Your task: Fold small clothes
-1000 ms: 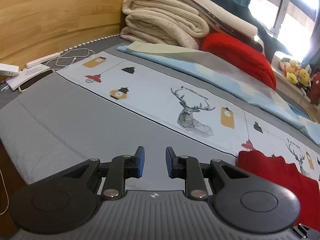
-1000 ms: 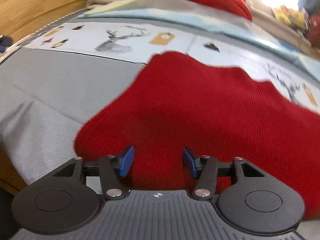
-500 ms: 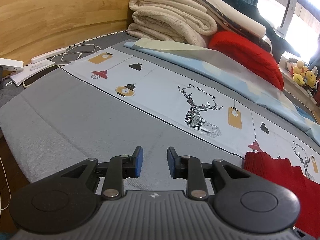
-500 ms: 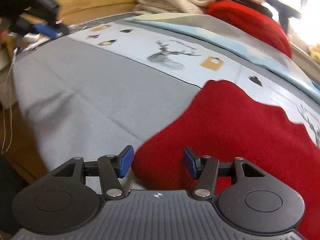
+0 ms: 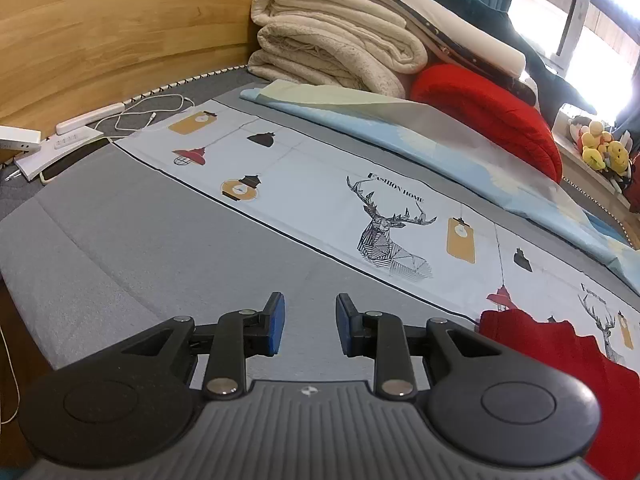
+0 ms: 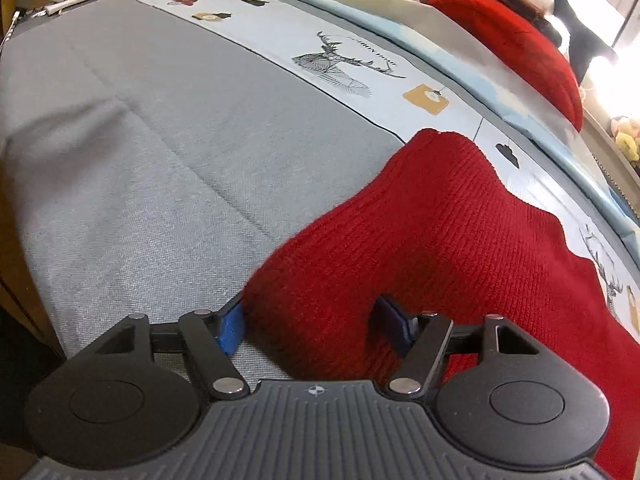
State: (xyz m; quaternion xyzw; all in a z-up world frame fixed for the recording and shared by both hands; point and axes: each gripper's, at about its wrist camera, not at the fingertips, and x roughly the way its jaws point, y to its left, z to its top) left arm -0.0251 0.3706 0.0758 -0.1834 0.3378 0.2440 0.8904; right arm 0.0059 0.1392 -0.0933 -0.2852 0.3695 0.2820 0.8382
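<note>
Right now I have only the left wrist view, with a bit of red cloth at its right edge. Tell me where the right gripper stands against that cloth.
Observer: The right gripper straddles the near edge of the red knit garment. Its jaws are opening with cloth between them.
Operator: Give me the pads.
Observer: One blue pad sits at the garment's left edge, over the grey cover. The other is over the knit.
Operator: Report the garment's far end.
Observer: Its far tip lies on the printed strip.
</note>
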